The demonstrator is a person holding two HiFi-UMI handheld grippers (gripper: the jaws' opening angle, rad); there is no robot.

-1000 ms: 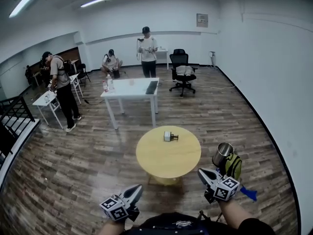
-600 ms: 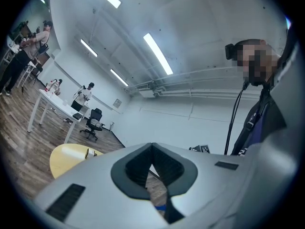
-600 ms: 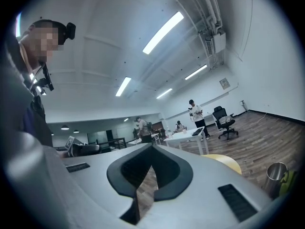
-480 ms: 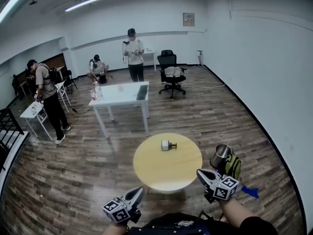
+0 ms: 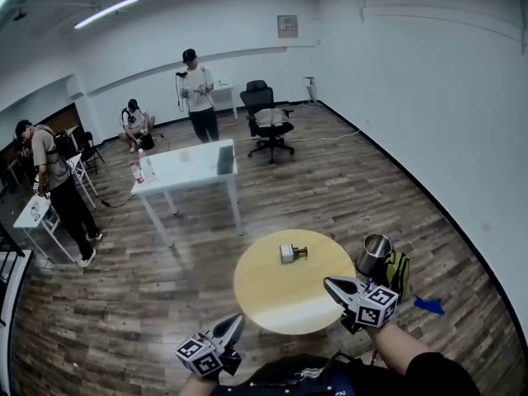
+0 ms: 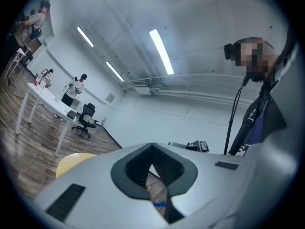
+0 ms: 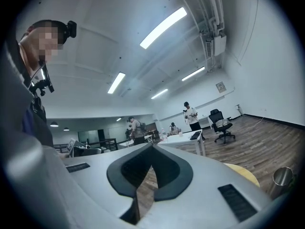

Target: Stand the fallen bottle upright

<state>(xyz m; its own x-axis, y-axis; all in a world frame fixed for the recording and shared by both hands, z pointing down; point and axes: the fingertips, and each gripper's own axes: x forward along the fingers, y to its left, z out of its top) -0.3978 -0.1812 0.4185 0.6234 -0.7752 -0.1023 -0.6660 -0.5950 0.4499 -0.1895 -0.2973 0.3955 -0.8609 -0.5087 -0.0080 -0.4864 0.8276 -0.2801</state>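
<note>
Bottle [image 5: 289,253] lying on round table [image 5: 272,304], near far rim | left tool [image 5: 234,322], right tool [image 5: 332,284]: both closed, empty

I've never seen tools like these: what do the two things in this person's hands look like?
The left hand-held gripper and right hand-held gripper are pale grey and pointed, with dark ribbed pads inside. Each carries a cube of black-and-white square markers. A dark sleeve shows on the right arm.
</note>
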